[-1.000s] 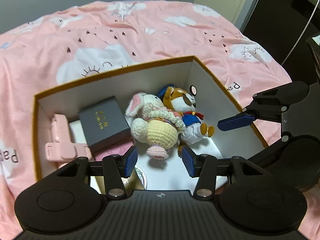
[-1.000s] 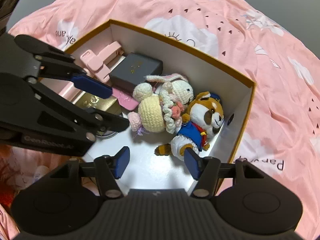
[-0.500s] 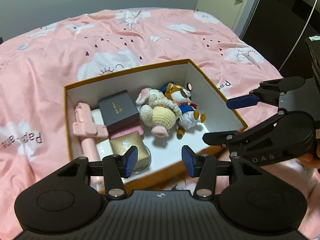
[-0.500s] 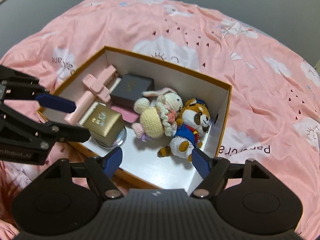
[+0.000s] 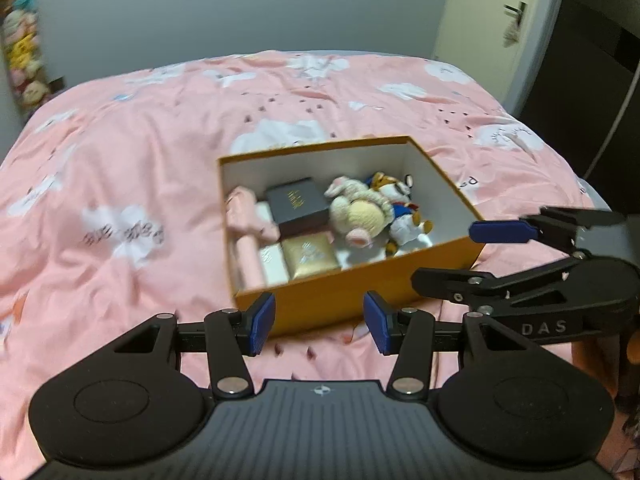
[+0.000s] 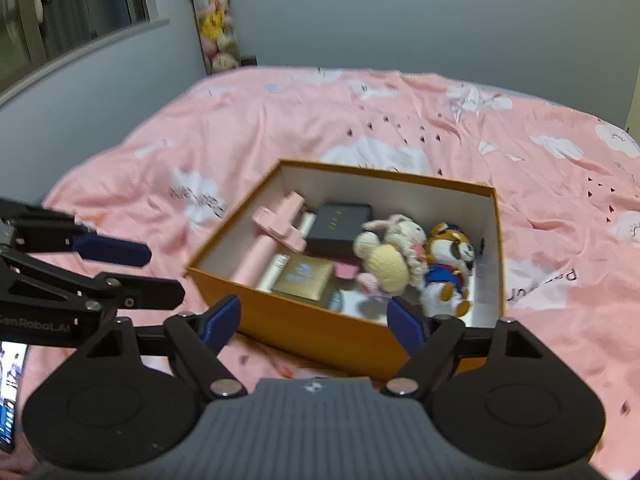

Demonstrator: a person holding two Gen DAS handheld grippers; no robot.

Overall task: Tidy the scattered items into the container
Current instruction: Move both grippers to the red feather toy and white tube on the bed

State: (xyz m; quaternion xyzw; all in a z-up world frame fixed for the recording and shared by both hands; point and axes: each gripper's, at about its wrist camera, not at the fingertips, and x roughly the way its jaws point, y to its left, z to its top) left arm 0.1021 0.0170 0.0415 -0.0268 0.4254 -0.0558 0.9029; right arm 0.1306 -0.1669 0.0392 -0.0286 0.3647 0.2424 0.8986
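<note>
Both tools, left tool parted, right tool opening, hold nothing; the orange cardboard box on the pink quilted bed holds every visible item, so tidying looks finished.

You are in a home bedroom.
A bed with a pink cloud-print duvet, a stack of plush toys, a cream door.

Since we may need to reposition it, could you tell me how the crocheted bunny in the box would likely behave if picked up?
The crocheted bunny looks soft and stuffed, so probably light and squashy. Its ears would likely flop. The yarn should grip well.
</note>
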